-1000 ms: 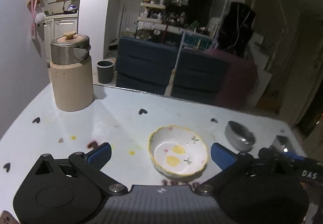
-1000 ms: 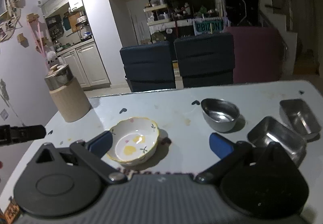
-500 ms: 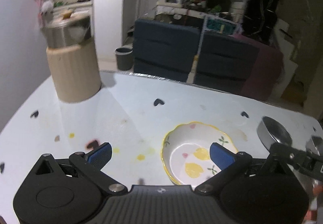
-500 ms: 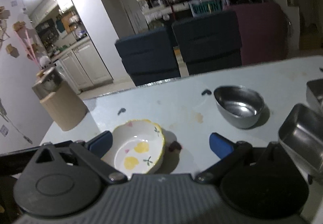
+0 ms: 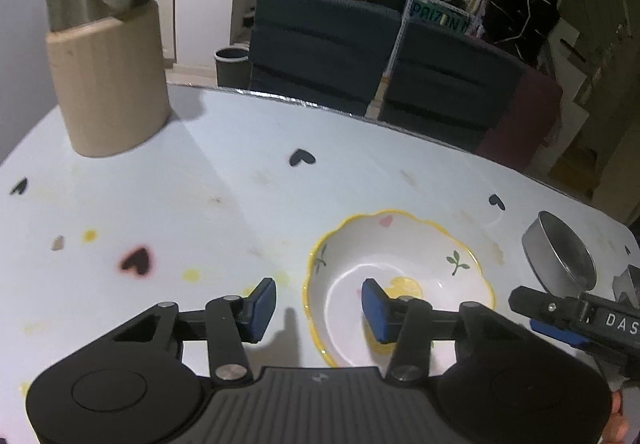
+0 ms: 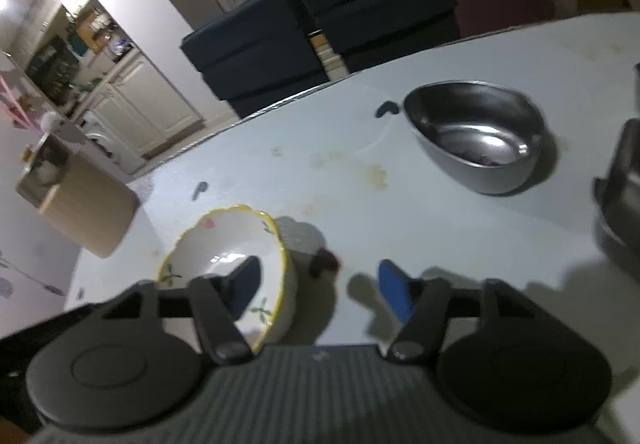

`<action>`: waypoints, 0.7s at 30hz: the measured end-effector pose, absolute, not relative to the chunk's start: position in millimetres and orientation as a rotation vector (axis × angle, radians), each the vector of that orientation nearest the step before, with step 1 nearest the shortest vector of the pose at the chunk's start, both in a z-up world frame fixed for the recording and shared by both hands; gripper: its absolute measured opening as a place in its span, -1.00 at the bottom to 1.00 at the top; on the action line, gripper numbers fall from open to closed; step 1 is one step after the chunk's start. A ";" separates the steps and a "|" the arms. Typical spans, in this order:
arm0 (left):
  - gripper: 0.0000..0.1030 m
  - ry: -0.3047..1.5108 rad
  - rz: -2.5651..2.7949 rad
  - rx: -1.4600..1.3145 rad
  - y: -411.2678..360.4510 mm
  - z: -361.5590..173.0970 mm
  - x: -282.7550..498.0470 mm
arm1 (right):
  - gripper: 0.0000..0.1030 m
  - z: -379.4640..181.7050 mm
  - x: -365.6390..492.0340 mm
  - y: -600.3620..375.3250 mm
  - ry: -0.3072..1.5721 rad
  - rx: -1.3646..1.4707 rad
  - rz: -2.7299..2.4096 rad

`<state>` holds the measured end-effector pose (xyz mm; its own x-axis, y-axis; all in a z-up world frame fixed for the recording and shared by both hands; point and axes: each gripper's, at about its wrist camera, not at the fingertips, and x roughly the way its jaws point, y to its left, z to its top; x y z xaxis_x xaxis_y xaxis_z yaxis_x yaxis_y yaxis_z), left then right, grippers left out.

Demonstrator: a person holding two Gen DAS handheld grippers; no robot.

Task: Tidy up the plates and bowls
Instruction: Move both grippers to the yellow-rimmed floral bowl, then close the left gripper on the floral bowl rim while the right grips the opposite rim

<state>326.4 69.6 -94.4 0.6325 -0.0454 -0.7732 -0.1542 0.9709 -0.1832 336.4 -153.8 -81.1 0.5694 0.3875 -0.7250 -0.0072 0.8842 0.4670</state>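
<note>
Ceramic bowl [image 5: 400, 276] sits on the table [image 5: 224, 179]; I've got both grippers straddling opposite rims, left gripper [image 5: 318, 308] and right gripper [image 6: 316, 290] jaws just closing, not yet pinching. Next I'd clamp and lift toward the steel bowl [image 6: 476, 135].

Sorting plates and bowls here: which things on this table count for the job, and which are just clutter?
For the job:
- white ceramic bowl with scalloped yellow rim
- oval stainless steel bowl
- steel rectangular tray at right edge

Just lying about:
- beige ribbed canister with metal lid
</note>
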 end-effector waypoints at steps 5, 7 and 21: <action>-0.25 0.920 0.087 -0.239 70.2 -108.7 335.6 | 0.07 -85.8 341.6 -145.7 0.953 0.435 0.280; -0.52 0.929 0.097 -0.239 73.3 -112.6 336.8 | 0.04 -87.4 343.0 -140.5 0.968 0.412 0.314; -0.70 0.952 0.036 -0.196 68.8 -125.9 349.1 | -0.67 -102.8 360.4 -116.9 1.044 0.381 0.313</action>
